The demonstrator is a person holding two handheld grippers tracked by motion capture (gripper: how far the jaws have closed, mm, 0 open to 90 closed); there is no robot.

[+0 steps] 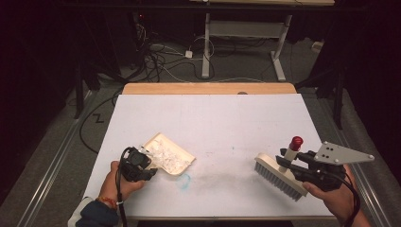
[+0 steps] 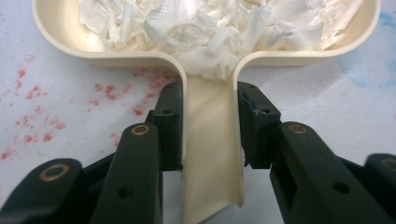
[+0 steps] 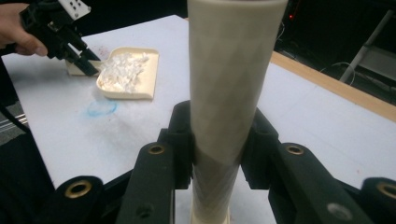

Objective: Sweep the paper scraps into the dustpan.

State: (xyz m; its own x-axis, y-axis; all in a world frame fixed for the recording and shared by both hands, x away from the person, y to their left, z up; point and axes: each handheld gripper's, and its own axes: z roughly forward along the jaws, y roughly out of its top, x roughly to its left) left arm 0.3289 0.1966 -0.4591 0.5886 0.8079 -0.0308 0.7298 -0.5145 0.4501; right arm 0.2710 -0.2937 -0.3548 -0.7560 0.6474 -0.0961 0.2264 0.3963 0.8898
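The left tool (image 1: pixel 147 174) is clenched on the handle of a cream dustpan (image 1: pixel 176 152) — in the left gripper view its two black pads press flat against either side of the narrow handle (image 2: pixel 210 140), with the pan's wide tray spreading out just beyond them. The dustpan rests on the white tabletop (image 1: pixel 222 118) near its front-left part, its open lip turned toward the middle of the surface. Inside the tray lies a heap of white paper scraps (image 2: pixel 219 32), crumpled and piled up against the back wall where the handle joins. A faint blue ring mark (image 1: pixel 183 181) sits on the tabletop just in front of the pan, and the left gripper view shows red speckles (image 2: pixel 28 93) on the surface beside the handle.

The right tool (image 1: pixel 283 165) is clenched on the cream handle of a hand brush (image 1: pixel 279 177) — the right gripper view shows the round handle (image 3: pixel 229 93) rising straight up between the two pads, gripped on both sides. In the high view the brush is at the front-right of the tabletop, well apart from the dustpan, its long head tilted with the pale bristles facing down and toward the person. The brush looks to be just at the surface, though whether the bristles touch it cannot be told.
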